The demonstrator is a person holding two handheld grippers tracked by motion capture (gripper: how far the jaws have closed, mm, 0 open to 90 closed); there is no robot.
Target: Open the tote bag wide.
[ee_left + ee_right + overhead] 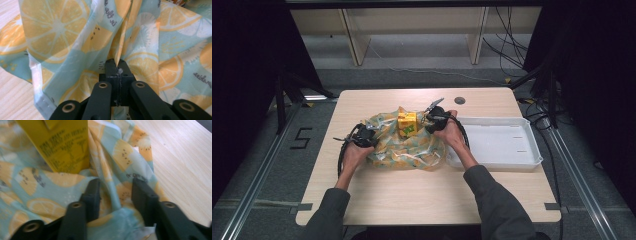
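At the near edge of the wooden table point(412, 195) the two grey sleeves point(499, 202) of a person come in from below, and the forearms reach forward to a crumpled bag point(407, 145) printed with orange slices on pale blue, which lies in the middle of the table. The left hand point(353, 155) holds the left gripper point(373, 127) at the left end of this bag. In the left gripper view its two black jaws are pressed fully together, and a raised fold of the printed bag point(75, 37) is pinched between them, rising up from the tips. The right hand point(451, 132) holds the right gripper point(428, 119) at the far right part of the bag. In the right gripper view its jaws stand apart, with a ridge of the printed bag point(110, 175) lying between them; the jaws do not press on it, so this gripper holds nothing. Just beyond these jaws, a yellow carton point(62, 145) with dark small print stands on the bag. In the high view the yellow carton point(407, 123) sits on the far middle part of the bag, between the two grippers, and shows a green mark on its side. To the right of the bag, touching its right end, lies a white shallow tray point(512, 162). Beyond the bag, near the far edge of the table, is a small dark round hole point(459, 100).
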